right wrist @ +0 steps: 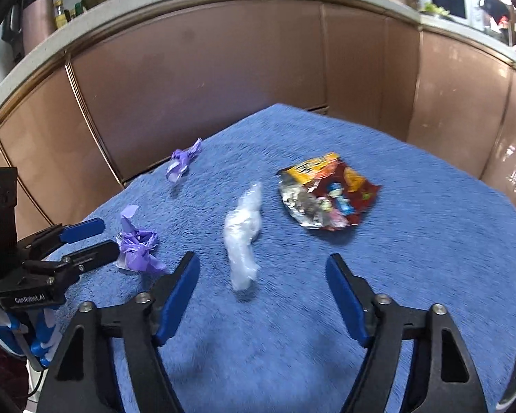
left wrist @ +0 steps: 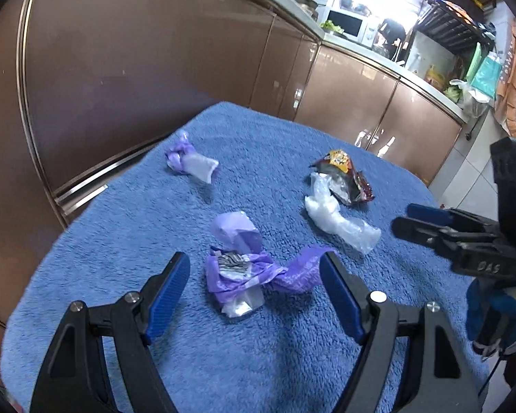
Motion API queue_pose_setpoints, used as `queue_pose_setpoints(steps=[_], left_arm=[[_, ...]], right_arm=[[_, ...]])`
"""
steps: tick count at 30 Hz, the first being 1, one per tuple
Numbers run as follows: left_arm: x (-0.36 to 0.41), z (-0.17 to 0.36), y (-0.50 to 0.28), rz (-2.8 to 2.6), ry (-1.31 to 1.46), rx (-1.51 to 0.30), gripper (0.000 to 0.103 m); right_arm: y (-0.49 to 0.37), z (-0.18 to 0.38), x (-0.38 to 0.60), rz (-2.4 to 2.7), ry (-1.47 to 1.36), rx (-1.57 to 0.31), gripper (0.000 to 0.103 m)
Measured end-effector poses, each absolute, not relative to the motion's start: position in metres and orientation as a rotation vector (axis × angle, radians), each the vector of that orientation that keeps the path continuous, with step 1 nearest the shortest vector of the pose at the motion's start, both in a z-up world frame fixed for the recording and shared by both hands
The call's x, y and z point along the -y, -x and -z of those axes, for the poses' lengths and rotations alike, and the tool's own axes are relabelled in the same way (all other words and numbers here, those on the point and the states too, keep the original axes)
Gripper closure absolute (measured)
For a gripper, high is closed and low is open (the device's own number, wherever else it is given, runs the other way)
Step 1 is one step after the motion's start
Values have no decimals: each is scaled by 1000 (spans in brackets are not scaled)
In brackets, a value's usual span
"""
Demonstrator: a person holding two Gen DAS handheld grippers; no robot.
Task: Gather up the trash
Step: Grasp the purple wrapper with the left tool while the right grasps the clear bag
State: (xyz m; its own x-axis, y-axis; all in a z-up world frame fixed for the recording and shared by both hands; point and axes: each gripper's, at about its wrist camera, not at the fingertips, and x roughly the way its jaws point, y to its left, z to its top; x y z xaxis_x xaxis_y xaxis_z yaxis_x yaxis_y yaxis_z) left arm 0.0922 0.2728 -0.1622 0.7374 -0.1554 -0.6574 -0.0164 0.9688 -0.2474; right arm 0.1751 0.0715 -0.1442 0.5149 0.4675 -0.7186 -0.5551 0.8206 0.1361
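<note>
Two tools gaping — purple wad (left wrist: 239, 268) between left tool (left wrist: 254, 275) (untouched).

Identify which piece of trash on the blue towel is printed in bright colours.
The snack wrapper, red and yellow with a silver lining; the other pieces are plain purple or clear plastic.
</note>
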Motion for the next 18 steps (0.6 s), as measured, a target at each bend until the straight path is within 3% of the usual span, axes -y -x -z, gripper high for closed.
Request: queue_pose_setpoints(steps=[4, 12, 18], left_arm=[[-279, 178, -104, 70, 284, -780, 29], [-282, 191, -111, 105, 322, -820, 54], [-278, 192, -113, 91, 294, -827, 57]], right_arm=[[-187, 159, -87, -642, 127, -863, 42], [-204, 180, -102, -668, 105, -910, 51], [-214, 187, -113, -684, 99, -930, 59]])
